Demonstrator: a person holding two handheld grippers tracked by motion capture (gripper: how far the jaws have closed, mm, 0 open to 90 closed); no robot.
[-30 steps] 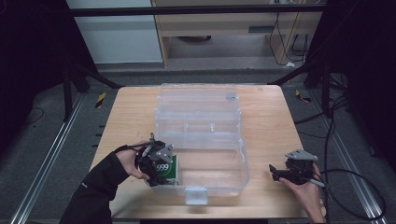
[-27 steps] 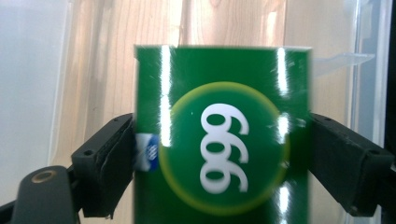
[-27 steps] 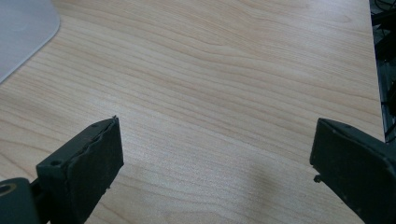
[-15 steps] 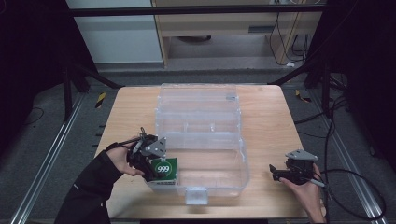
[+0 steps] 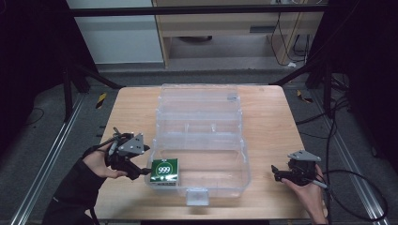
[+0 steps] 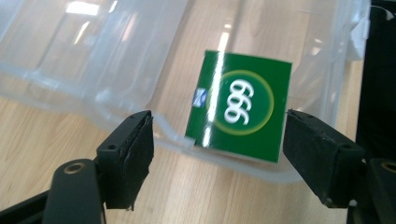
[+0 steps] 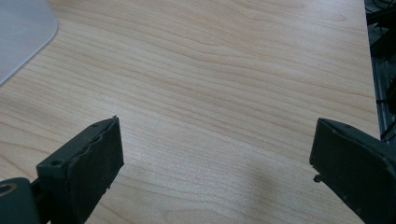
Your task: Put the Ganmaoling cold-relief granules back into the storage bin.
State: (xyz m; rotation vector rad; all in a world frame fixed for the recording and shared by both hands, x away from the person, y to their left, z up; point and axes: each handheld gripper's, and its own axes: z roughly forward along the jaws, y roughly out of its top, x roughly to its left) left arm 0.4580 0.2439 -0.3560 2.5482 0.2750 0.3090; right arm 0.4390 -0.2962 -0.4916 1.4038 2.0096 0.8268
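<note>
Here a clear plastic organiser box (image 5: 202, 136) is lying open in the middle of the wooden worktop (image 5: 267, 122), its lid folded back toward the far side and its base sitting toward the near edge. A green carton printed with "999" in a yellow ring (image 5: 166, 170) is resting inside the base, in its near left corner, close against the left wall. The left tool (image 5: 141, 169) is sitting just outside that left wall, held in a gloved hand (image 5: 96, 161) coming in from the near left; its jaws are standing wide apart, gripping nothing. In the left gripper view the carton (image 6: 239, 106) is showing between the two black jaws but beyond them, behind the box's transparent rim (image 6: 140, 119), with neither jaw touching it. The right tool (image 5: 280, 174) is lying low over bare wood near the right near corner of the worktop, well apart from the box, held in the person's other hand (image 5: 309, 190). In the right gripper view its jaws are spread wide over plain wood grain (image 7: 233, 79), with a rounded corner of the clear box (image 7: 23, 32) at the upper left.
</note>
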